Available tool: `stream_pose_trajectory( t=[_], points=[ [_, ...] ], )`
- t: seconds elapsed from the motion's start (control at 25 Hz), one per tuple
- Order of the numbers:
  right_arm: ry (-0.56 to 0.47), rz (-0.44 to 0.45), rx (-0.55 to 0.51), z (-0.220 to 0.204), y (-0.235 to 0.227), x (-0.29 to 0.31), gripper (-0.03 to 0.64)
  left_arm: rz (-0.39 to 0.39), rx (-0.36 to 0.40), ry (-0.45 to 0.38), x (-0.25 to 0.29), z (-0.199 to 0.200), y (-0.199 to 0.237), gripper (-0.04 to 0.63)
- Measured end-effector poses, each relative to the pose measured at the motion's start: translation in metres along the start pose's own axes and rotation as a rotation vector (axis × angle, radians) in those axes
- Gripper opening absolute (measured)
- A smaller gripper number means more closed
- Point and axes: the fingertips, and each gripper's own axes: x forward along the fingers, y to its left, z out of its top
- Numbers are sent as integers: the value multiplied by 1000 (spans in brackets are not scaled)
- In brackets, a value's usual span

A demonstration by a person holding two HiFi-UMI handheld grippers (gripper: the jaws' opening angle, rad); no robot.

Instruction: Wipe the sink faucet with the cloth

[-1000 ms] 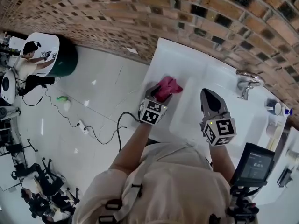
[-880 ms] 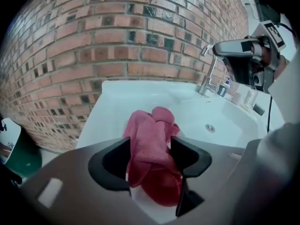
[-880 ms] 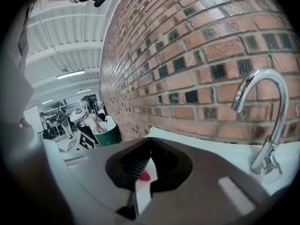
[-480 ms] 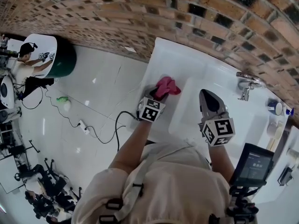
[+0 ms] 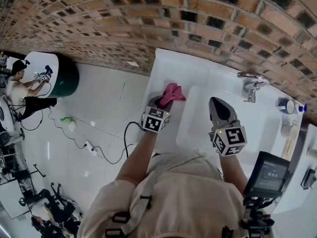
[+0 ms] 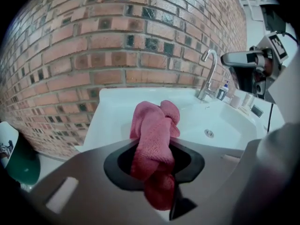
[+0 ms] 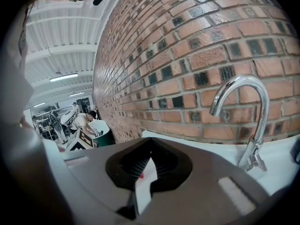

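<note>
A pink cloth [image 5: 171, 92] lies on the white counter left of the sink basin [image 5: 198, 125]. My left gripper [image 5: 161, 101] is at the cloth's near end, and its jaws are closing with the cloth [image 6: 155, 125] bunched and pinched between them [image 6: 154, 150]. My right gripper [image 5: 216, 103] hovers over the basin with its jaws together and nothing in them [image 7: 145, 172]. The chrome faucet [image 5: 250, 85] stands against the brick wall behind the basin, ahead and to the right of the right gripper [image 7: 253, 121]. The faucet [image 6: 209, 75] also shows far right in the left gripper view.
Small bottles and cups [image 5: 290, 110] stand on the counter right of the faucet. A screen on a stand [image 5: 269, 174] is near my right hip. A cable [image 5: 106, 143] trails across the floor at left, and a person works at a green round table [image 5: 59, 66] beyond it.
The left gripper's jaws have come in on the pink cloth, which now looks gathered and narrower. Both grippers have shifted only slightly over the counter.
</note>
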Motion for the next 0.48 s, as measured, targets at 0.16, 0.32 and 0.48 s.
stream_pose_trajectory(
  t=[0.16,0.32,0.48],
  points=[
    [-27,-25,1,8,-7,-15,-11,-43,49,-118,-8,54,-28,112],
    [-41,-60,-20,18,-20,-36,-11,-144,94,-309,-17,126,-80,112],
    [-79,-108,-57,33,-37,-59,-11,-263,168,-459,-22,194,-142,112]
  ],
)
